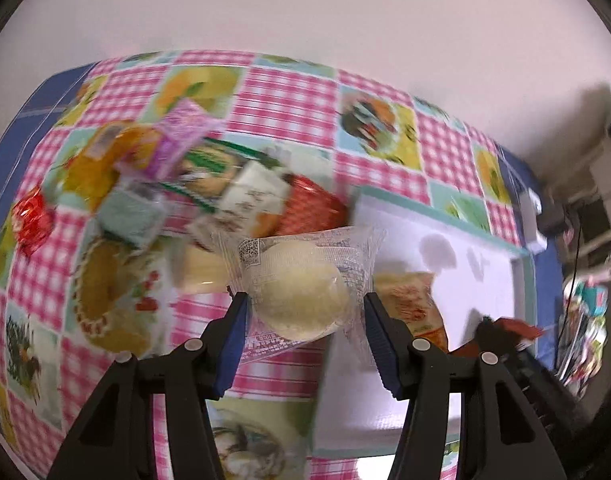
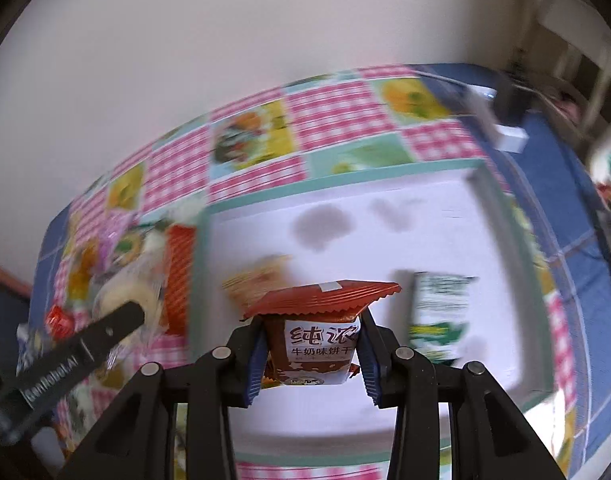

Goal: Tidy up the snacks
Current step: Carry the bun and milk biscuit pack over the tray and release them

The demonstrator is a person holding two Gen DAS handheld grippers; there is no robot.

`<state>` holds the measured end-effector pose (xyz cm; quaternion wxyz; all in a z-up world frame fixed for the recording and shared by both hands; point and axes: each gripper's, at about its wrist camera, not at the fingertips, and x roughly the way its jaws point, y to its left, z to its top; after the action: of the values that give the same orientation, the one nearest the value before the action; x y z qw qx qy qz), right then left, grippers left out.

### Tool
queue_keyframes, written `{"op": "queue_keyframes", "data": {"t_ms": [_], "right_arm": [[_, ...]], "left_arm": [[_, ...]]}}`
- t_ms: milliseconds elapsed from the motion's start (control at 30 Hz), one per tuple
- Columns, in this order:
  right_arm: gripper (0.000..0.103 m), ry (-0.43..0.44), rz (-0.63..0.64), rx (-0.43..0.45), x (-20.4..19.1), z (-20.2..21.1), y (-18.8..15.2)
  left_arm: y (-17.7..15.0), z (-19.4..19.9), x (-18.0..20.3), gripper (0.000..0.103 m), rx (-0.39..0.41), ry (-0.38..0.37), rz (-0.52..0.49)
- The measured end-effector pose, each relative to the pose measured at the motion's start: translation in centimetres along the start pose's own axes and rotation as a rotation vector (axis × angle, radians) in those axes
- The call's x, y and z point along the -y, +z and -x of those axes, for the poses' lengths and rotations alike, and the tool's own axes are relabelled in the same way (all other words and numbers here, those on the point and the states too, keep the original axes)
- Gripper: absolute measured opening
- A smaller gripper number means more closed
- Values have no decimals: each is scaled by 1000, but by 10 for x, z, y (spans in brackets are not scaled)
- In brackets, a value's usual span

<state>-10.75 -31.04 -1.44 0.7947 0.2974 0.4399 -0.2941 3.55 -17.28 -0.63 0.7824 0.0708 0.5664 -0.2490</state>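
Left wrist view. The left claw [image 1: 305,312] grips a round pale bun in a clear wrapper [image 1: 301,288], its blue pads [image 1: 235,344] pressing the wrapper from either side. The bun hangs above the table [image 1: 265,84], between the heap of loose snacks [image 1: 193,184] on the left and the white tray with a green rim [image 1: 465,264] on the right. An orange-printed packet [image 1: 413,300] already lies in the tray just beside the claw. At the lower right edge a dark tip with a red-brown wrapper shows; it appears to be the other claw.

Right wrist view. The right claw [image 2: 311,344] is clamped on a small brown and white biscuit packet [image 2: 317,344], whose crimped top [image 2: 325,296] stands above the fingers. The packet hangs over the tray's white floor [image 2: 385,240]. A green and white packet [image 2: 437,320] lies in the tray to the right, and the blurred orange-printed packet to the left. The left claw's black arm [image 2: 77,344] crosses the lower left, in front of the heap.

Step in hand, as judged: both claws carry a snack from the heap toward the tray. The next move calls for lowering each packet onto bare tray floor, clear of the packets already there, then releasing; the soft bun tolerates little squeeze.

Surface and room. A pink-checked cloth with fruit panels covers the table, over a blue underlayer [image 2: 545,140]. A plain pale wall [image 1: 305,8] stands behind; clutter at the far right is too blurred to name.
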Motion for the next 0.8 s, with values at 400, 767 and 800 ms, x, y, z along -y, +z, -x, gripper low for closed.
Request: {"op": "queue_keyframes", "data": {"t_ms": [400, 767, 800], "right_arm": [[42, 0, -138, 8, 55, -5, 14], [42, 31, -145, 11, 56, -11, 19], [42, 29, -146, 10, 56, -11, 19]], "left_arm": [[-10, -27, 70, 58, -3, 35, -196], [-9, -49, 98, 59, -38, -15, -234], [-8, -50, 97, 59, -43, -20, -231]]}}
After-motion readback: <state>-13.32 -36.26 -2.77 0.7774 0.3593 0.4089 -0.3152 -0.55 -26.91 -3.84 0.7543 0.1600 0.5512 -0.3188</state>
